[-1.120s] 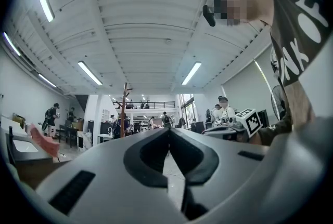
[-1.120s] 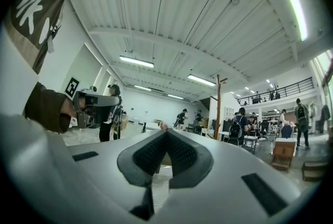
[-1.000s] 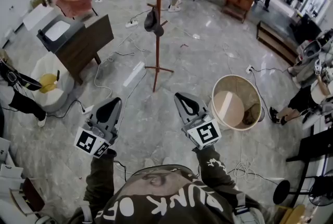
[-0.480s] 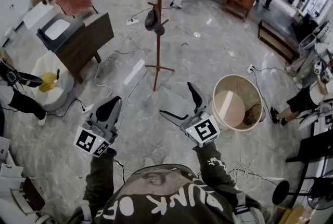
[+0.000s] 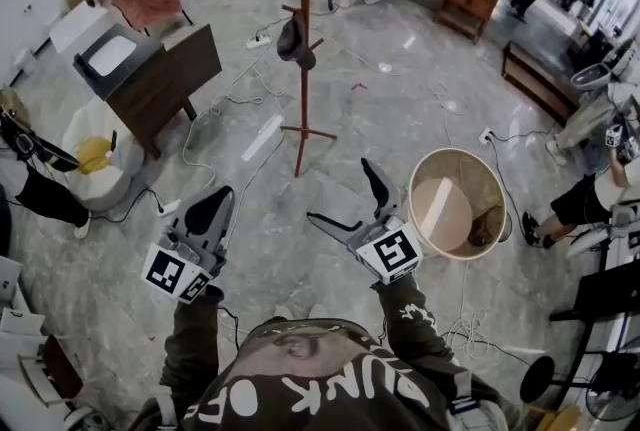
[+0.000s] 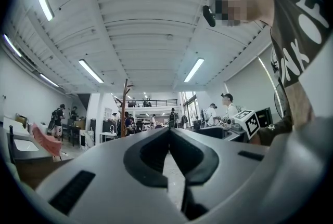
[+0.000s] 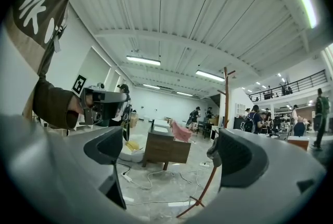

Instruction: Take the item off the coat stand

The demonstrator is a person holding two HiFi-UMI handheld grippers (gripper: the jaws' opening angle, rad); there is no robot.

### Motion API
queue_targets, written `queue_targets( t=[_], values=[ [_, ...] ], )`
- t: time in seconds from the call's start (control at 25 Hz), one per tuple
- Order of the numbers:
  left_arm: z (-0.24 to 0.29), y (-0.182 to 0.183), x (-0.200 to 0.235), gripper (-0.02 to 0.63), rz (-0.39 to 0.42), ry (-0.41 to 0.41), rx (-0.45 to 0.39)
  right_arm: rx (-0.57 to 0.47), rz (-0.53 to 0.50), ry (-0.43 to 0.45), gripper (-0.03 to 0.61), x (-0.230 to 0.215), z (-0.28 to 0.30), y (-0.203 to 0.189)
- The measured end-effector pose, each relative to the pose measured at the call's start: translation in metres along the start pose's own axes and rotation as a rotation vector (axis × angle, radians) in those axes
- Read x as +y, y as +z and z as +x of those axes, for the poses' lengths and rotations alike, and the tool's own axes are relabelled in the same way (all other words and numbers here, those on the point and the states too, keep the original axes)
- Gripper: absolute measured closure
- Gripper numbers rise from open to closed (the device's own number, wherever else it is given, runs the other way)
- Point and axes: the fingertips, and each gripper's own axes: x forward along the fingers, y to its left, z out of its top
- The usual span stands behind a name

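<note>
A tall reddish-brown coat stand (image 5: 304, 39) rises from the marble floor ahead of me. A dark cap (image 5: 290, 37) hangs on one of its pegs. Both grippers are well short of the stand, held low near my chest. My left gripper (image 5: 210, 217) is shut with nothing in it; its jaws meet in the left gripper view (image 6: 169, 133), and the stand (image 6: 125, 108) shows far off. My right gripper (image 5: 345, 192) stands wide open and empty. Between its jaws (image 7: 169, 166) the right gripper view shows the stand (image 7: 226, 95) and the cap (image 7: 213, 154).
A round tan basket (image 5: 478, 175) sits on the floor just right of my right gripper. A dark wooden desk (image 5: 165, 69) and a white seat with a yellow thing (image 5: 93, 157) are at the left. Cables (image 5: 215, 114) trail across the floor. People move about at the back.
My right gripper's jaws have swung from shut to wide open. The left gripper has stayed shut and still. People in the background have shifted a little.
</note>
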Motion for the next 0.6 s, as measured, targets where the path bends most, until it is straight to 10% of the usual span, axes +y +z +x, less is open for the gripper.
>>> queue_targets(
  t=[0.6],
  values=[
    [0.045,-0.028,0.02,0.609,-0.02,0.005,0.032,0.01,0.011,0.01,0.018,-0.05,0.027,-0.021]
  ],
)
